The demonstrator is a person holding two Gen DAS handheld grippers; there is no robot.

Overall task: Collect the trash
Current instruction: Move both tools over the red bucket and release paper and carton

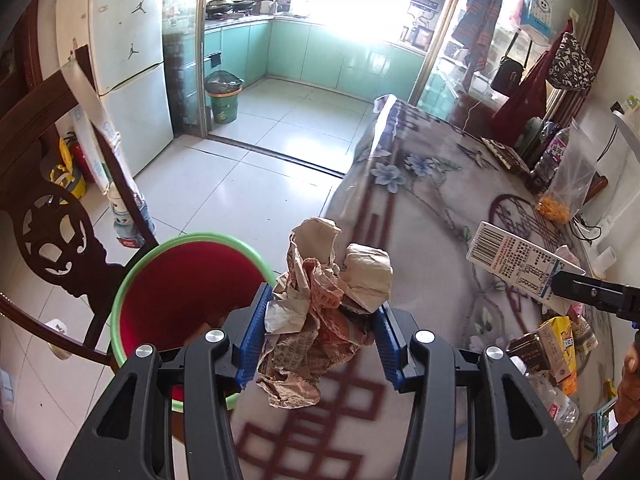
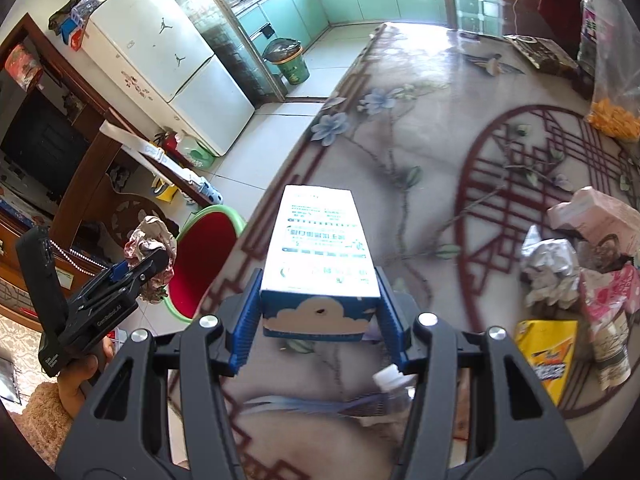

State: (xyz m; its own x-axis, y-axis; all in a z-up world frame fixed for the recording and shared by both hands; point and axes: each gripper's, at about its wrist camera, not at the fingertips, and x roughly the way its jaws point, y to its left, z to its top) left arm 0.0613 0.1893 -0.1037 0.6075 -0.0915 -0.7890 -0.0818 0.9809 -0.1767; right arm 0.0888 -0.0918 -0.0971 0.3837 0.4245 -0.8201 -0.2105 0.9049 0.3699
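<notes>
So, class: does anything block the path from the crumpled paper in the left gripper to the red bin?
Nothing visible does. The crumpled paper hangs beside the open red bin, just past its rim.

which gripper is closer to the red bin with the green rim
Left. The left gripper, holding crumpled paper, is beside the bin's rim; the right gripper, holding a carton, is over the table.

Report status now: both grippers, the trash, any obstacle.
Left hand-held gripper shut on crumpled paper, beside red bin. Right hand-held gripper shut on carton, over table. No obstacle seen.
</notes>
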